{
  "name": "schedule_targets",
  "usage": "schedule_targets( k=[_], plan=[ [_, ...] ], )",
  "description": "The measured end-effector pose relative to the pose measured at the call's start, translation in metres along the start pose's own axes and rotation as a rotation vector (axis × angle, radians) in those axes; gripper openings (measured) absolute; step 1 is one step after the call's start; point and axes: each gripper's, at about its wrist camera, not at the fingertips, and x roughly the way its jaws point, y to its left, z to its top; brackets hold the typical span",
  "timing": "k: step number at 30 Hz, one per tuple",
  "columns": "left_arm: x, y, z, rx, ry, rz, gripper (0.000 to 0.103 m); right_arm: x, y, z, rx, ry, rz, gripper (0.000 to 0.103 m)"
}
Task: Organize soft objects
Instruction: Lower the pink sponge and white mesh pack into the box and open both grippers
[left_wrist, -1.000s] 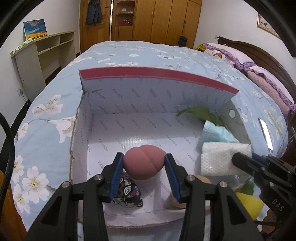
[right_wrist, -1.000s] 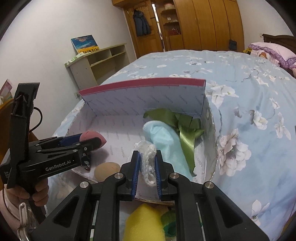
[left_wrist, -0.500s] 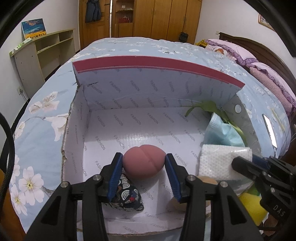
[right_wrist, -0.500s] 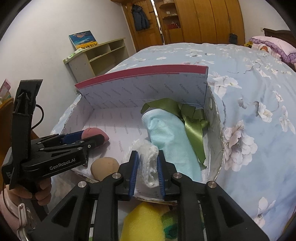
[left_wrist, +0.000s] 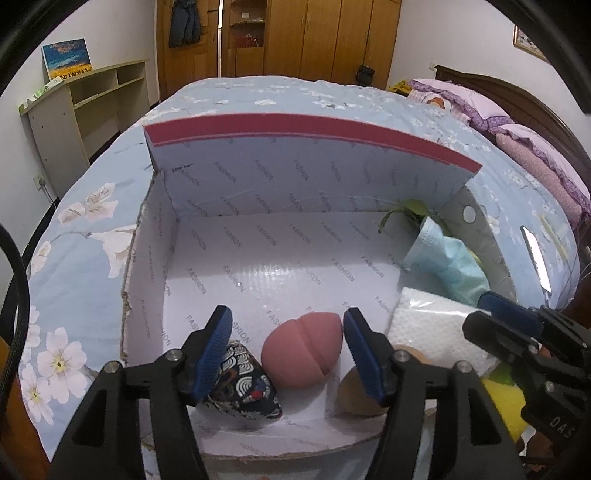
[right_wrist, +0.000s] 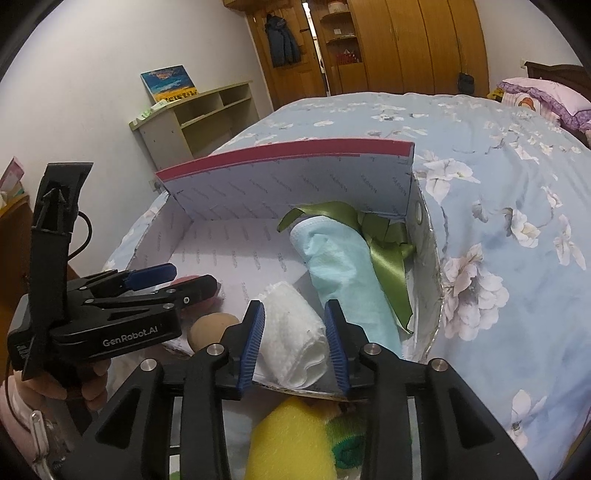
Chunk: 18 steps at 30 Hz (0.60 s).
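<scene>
Opening, left tool (left_wrist: 286, 349) straddles pink sponge (left_wrist: 301, 349) untouched; right tool (right_wrist: 293, 345), also opening, flanks white tissue pack (right_wrist: 291, 338) in box (left_wrist: 295, 177).

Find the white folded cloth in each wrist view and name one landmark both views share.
Left wrist view: white folded cloth at lower right, inside the box, beside the pink sponge.
Right wrist view: cloth at lower centre, between the right gripper fingers.
Shared landmark: the box's red-edged flap.
</scene>
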Motion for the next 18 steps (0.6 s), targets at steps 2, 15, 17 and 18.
schedule_targets(
  k=[2, 15, 17, 18],
  plan=[
    [-0.004, -0.003, -0.001, 0.003, -0.006, -0.001, 0.074, -0.003, 0.000, 0.000, 0.001, -0.006, 0.004, 0.036],
    [-0.025, -0.011, -0.008, 0.007, -0.043, -0.015, 0.084, -0.022, 0.003, -0.004, -0.005, -0.047, 0.018, 0.043],
    [-0.030, -0.011, -0.010, 0.004, -0.049, -0.026, 0.084, -0.025, 0.003, -0.005, -0.004, -0.055, 0.017, 0.043],
    [-0.032, -0.011, -0.010, 0.003, -0.050, -0.031, 0.084, -0.027, 0.003, -0.006, -0.003, -0.059, 0.018, 0.043]
  ],
)
